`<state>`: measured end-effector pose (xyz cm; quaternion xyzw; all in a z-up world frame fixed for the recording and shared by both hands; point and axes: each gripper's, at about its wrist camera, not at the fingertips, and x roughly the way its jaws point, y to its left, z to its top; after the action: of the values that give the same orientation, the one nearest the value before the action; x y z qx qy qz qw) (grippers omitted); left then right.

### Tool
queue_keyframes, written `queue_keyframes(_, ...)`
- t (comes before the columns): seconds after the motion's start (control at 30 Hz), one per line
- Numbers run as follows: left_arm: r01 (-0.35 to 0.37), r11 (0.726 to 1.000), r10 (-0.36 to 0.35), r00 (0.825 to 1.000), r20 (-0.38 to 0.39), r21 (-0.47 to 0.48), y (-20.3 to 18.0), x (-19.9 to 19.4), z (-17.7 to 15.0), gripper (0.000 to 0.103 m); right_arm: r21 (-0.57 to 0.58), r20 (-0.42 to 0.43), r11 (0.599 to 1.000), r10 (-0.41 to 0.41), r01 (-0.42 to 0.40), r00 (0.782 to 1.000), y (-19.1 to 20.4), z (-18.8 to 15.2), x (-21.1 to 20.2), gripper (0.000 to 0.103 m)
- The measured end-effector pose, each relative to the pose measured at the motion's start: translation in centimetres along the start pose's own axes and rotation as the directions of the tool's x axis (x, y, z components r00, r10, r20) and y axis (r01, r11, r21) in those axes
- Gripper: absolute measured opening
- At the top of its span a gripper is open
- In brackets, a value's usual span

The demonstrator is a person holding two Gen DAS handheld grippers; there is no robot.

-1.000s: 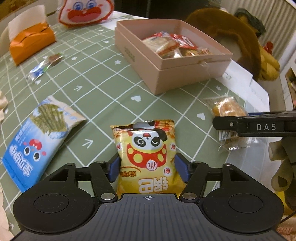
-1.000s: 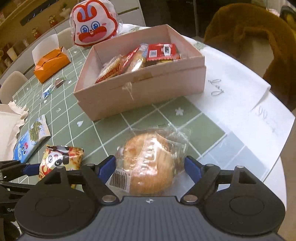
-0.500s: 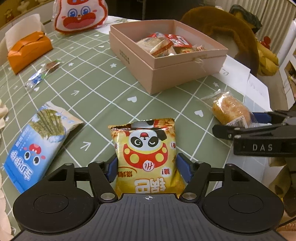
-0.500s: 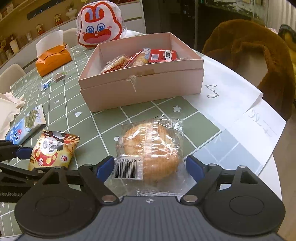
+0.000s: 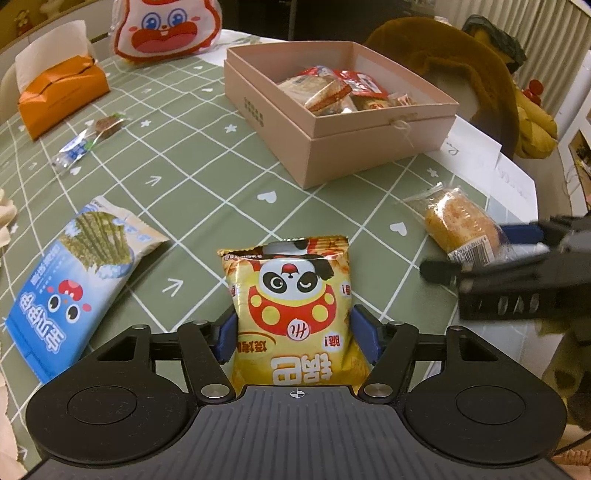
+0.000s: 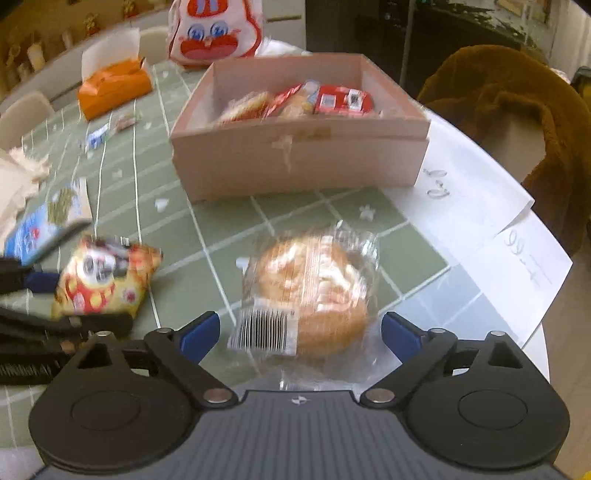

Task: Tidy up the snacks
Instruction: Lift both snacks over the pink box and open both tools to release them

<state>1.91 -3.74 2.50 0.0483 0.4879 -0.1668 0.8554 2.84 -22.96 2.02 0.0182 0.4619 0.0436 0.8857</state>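
My left gripper (image 5: 293, 332) is shut on a yellow panda snack bag (image 5: 291, 295), its blue pads pressing both sides, and the bag looks lifted a little off the table. My right gripper (image 6: 301, 332) is open; a wrapped bread bun (image 6: 314, 291) sits between its blue pads with a gap on each side. The bun also shows in the left wrist view (image 5: 460, 225), the panda bag in the right wrist view (image 6: 105, 280). The pink box (image 5: 321, 140) with several snacks stands beyond both; it also shows in the right wrist view (image 6: 299, 162).
A blue seaweed snack bag (image 5: 77, 277) lies at the left. A small clear-wrapped candy (image 5: 86, 142), an orange tissue box (image 5: 61, 96) and a rabbit-face bag (image 5: 166, 27) sit farther back. White papers (image 6: 476, 206) cover the table's right edge. A brown fur-covered chair (image 6: 517, 110) stands behind.
Both grippers have risen and pulled back, with both views showing the table from higher. The panda bag stays gripped in the left. The bun has stayed between the open right pads; the right view is motion-blurred.
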Motion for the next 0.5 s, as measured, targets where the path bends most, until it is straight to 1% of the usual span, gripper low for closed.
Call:
queue_keyframes(0.07,0.003,1.000,-0.003,1.000,0.003,-0.004,0.1,0.0,0.0,0.069,0.018,0.009,1.000,0.001,-0.001,1.000,-0.4,0.6,0.0,0.095)
queue_keyframes(0.17,0.008,1.000,-0.008,1.000,0.005,-0.010,0.2,0.0,-0.1,0.069,0.044,-0.011,0.999,0.006,-0.005,1.000,-0.9,1.4,0.8,0.095)
queue_keyframes(0.27,0.015,1.000,-0.015,1.000,0.010,-0.019,0.3,-0.1,-0.1,0.069,0.067,-0.029,0.998,0.006,-0.004,1.000,-1.3,1.8,1.4,0.087)
queue_keyframes(0.3,0.017,1.000,-0.017,1.000,0.013,-0.024,0.4,-0.1,-0.1,0.068,0.064,-0.023,0.998,0.005,-0.004,1.000,-1.3,1.8,1.3,0.079)
queue_keyframes(0.37,0.022,0.999,-0.021,1.000,0.012,-0.036,0.5,-0.3,-0.2,0.066,0.047,-0.024,0.999,0.019,-0.018,1.000,-1.1,1.8,0.9,0.070)
queue_keyframes(0.47,0.058,0.996,-0.059,0.998,-0.002,-0.071,0.5,-0.7,-0.3,0.058,0.013,-0.021,1.000,0.013,-0.012,1.000,-0.7,1.5,0.2,0.064)
queue_keyframes(0.5,0.068,0.995,-0.068,0.998,-0.001,-0.075,0.3,-0.9,-0.3,0.050,0.009,-0.023,1.000,0.018,-0.018,1.000,-0.7,1.3,-0.1,0.063)
